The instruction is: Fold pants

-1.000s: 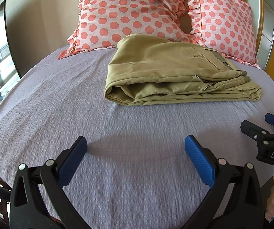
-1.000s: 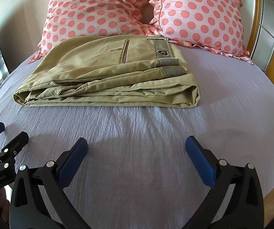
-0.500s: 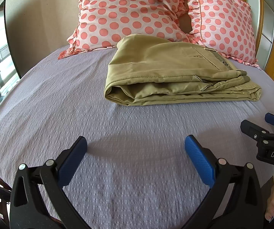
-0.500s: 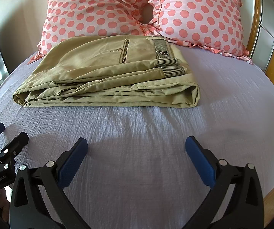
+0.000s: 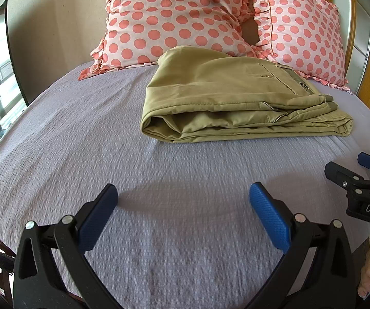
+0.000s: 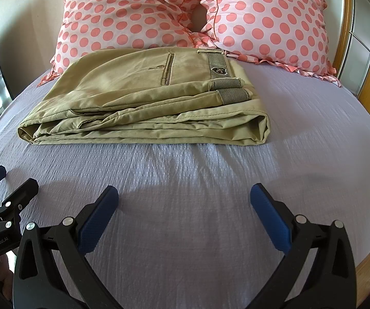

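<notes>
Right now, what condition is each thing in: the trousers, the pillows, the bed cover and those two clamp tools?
khaki pants: folded into a flat stack, lying on the bed, untouched.
left gripper: open, empty, above the bedspread.
right gripper: open, empty, above the bedspread.
polka-dot pillows: two, propped upright behind the pants.
lavender bedspread: spread out, lightly creased.

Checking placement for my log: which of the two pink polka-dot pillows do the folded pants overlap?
The left pillow: the folded khaki pants cover its lower edge; the right pillow sits clear.
</notes>
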The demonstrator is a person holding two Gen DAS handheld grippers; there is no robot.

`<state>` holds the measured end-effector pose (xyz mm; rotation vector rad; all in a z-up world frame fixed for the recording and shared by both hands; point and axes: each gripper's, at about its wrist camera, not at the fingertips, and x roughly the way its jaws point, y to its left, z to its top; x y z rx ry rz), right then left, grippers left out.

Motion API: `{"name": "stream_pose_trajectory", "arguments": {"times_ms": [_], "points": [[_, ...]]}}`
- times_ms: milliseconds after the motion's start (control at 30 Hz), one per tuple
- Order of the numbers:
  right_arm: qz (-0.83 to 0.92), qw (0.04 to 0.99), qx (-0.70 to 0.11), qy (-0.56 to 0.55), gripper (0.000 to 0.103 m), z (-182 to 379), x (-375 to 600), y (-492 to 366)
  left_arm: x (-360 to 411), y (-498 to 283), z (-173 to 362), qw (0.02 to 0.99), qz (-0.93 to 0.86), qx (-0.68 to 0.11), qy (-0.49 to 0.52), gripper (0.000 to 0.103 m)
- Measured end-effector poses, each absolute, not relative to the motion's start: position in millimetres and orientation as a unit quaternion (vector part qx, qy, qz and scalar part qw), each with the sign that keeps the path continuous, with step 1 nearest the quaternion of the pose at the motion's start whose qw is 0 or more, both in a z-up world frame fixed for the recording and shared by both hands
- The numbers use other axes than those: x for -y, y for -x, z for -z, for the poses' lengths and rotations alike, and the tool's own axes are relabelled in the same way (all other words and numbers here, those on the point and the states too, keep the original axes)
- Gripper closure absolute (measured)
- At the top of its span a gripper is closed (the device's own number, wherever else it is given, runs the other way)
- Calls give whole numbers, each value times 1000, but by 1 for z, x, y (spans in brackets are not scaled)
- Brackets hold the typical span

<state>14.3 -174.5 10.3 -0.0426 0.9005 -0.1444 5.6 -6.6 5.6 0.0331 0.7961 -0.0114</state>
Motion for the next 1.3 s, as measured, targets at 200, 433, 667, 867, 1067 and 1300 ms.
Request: {"name": "stream_pose_trajectory", "arguments": {"times_ms": [200,433,667,867,1067,1300], "points": [[70,898,-435,21,1,-10,175,-14,7,-6,-5,922,5,-387,-16,2],[69,898,-435,21,1,-10,175,-14,7,-6,-5,922,5,-387,-16,2],[69,898,-435,21,1,-10,175,-14,7,-6,-5,922,5,-387,-16,2],[69,898,-435,21,1,-10,175,-14,8,-6,-5,921,5,-389,-16,2],[69,898,-435,21,1,-10,175,-14,10,-6,-7,919,5,-393,-17,2],[69,898,-435,21,1,-11,175,-14,10,-7,-7,920,7,-390,-17,2]]}}
